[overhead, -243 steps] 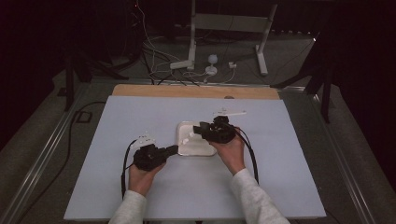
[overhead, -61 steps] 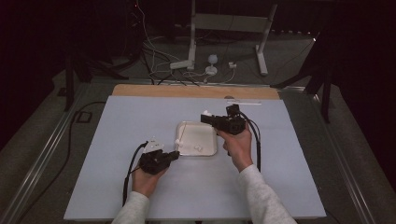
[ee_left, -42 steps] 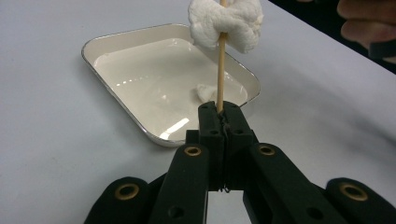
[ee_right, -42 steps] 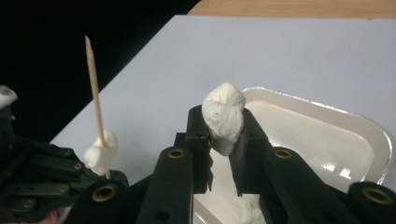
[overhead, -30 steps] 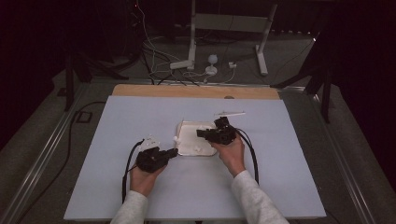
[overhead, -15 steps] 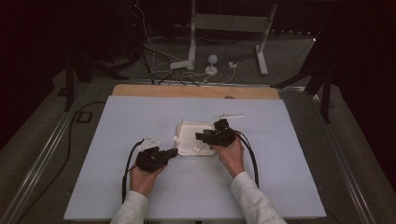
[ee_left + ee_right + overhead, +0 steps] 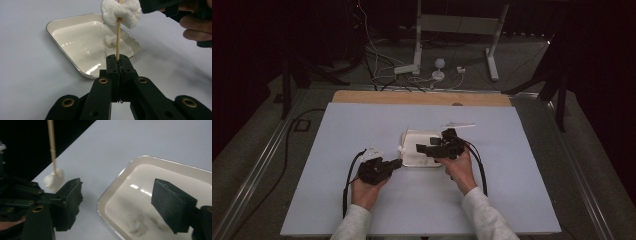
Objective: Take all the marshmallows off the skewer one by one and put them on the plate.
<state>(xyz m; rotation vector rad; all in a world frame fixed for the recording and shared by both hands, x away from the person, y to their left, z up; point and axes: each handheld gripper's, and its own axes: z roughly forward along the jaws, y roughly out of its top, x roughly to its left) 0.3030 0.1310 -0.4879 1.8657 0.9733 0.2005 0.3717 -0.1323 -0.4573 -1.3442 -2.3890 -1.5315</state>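
My left gripper [image 7: 117, 60] is shut on a thin wooden skewer [image 7: 117, 37] that stands upright. A white marshmallow [image 7: 125, 10] is threaded on the skewer, just off the near left edge of a white tray [image 7: 80, 40]. My right gripper [image 7: 120, 200] hovers open over that tray [image 7: 140, 167], with nothing between its jaws. Two marshmallows [image 7: 135, 226] lie in the tray below it. In the high view the left gripper [image 7: 397, 163] sits at the tray's [image 7: 417, 136] left corner and the right gripper [image 7: 422, 148] reaches over it from the right.
A spare skewer [image 7: 458, 124] lies on the pale tabletop [image 7: 362, 125] just behind the tray. The table's wooden far edge [image 7: 412, 98] borders cables and a metal stand on the floor. Black cables trail from both grippers toward the person.
Two seconds ago the right gripper was raised at the tray's right end; it has come down and left over the tray. The left gripper has edged closer to the tray with its skewer.
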